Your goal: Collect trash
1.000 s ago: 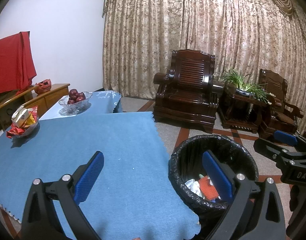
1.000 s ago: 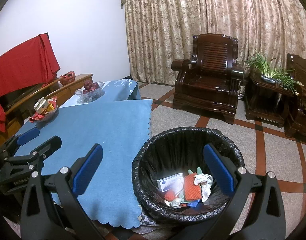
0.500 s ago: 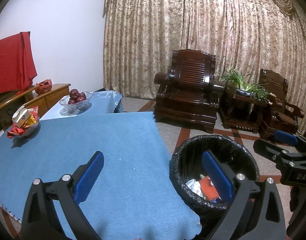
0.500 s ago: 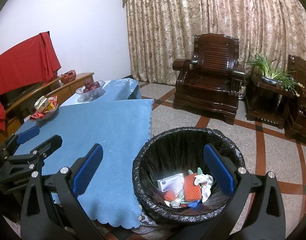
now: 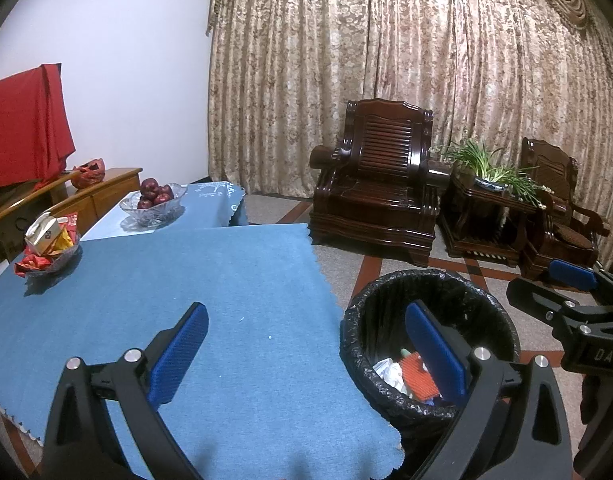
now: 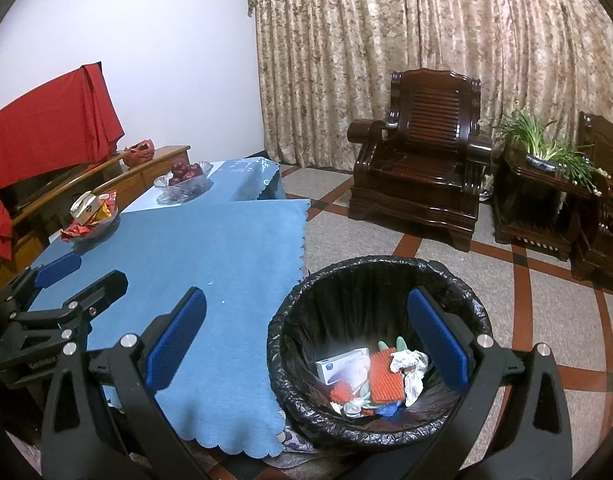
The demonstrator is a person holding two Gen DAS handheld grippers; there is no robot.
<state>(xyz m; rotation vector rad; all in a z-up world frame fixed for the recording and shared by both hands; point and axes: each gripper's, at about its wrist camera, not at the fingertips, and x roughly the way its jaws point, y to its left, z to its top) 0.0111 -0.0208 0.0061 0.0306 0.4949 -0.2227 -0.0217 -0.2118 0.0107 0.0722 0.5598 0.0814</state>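
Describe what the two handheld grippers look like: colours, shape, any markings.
The left gripper and right gripper match: black plastic frames, two angled arms with triangular cutouts and silver screw heads, jaws faced with textured blue pads. Seen from the left wrist view, the right gripper's body bears white letters "DAS". No cables, hands or sleeves show.

Both wrist views face armchairs, sharing bin [image 5: 428,344], table [image 6: 226,264]

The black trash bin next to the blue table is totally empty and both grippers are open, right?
Not quite. The trash bin already holds trash: a small white box, an orange piece and crumpled paper, as the right wrist view shows. Both the left gripper and right gripper are open.
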